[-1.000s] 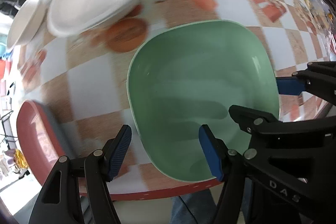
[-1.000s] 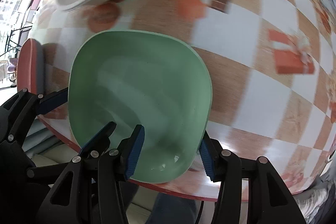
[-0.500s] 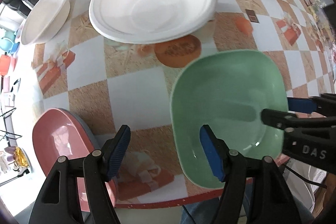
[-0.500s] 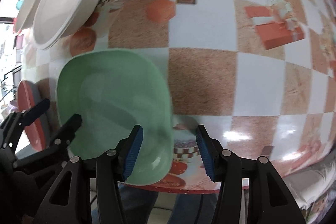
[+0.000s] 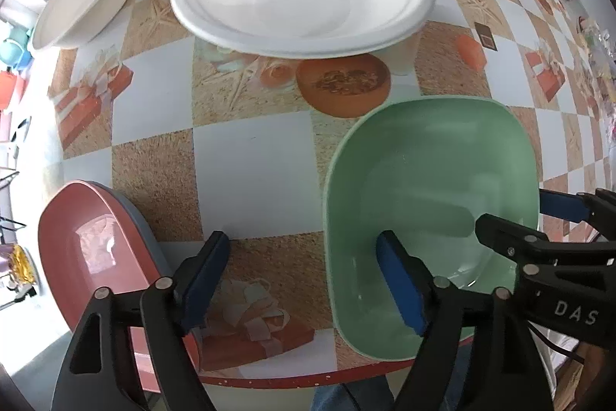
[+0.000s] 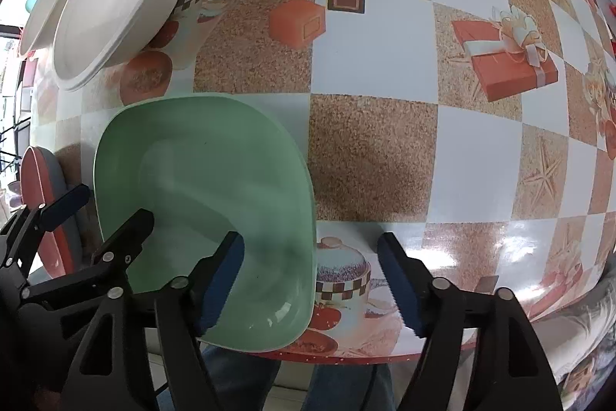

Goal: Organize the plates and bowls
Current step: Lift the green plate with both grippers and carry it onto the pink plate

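The green dish (image 5: 431, 195) sits at the counter's (image 5: 246, 160) near edge, slightly overhanging, long axis running toward the far edge. Both tools gape, gripping nothing: left tool (image 5: 308, 280) straddles its left rim, right tool (image 6: 312, 280) its right rim. A careless nudge could tip it off.

Grey plate (image 5: 148, 237) mostly under pink plate (image 5: 88, 249)
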Available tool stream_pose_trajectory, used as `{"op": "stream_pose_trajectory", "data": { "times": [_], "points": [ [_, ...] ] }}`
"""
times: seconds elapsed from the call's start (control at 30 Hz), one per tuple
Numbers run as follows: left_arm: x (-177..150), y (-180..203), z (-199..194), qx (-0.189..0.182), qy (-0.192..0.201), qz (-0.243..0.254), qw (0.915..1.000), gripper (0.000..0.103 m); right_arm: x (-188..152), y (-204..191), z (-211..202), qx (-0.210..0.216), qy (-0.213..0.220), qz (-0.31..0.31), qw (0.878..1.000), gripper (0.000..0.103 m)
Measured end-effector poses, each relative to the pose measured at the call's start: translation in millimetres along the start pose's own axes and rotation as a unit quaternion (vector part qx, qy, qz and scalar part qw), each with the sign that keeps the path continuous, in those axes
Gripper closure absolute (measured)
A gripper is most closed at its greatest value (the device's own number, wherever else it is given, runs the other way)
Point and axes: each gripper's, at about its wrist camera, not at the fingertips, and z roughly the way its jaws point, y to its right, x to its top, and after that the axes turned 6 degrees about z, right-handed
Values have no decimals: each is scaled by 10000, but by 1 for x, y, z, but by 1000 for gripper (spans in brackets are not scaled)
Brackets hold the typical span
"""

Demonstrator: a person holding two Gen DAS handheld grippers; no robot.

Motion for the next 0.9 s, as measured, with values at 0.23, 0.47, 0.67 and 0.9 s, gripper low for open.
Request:
{"op": "stream_pose_trajectory", "data": {
  "times": [0.23, 0.47, 0.67, 0.9],
  "points": [
    [2, -8, 8, -3, -35, -127, 9999, 7, 4, 21, 17, -152, -235, 287, 9992, 0],
    [2, -15, 15, -30, -22, -230, 9997, 2, 10, 15, 18, -189, -343, 329, 9987, 0],
    [3, -21, 21, -50, -9, -337, 9994, 0, 22, 20, 34, -192, -431, 360, 9982, 0],
    [0, -18, 18, -43, 29, -354, 9994, 0, 18, 21, 31, -168, -274, 398, 9987, 0]
  ]
}}
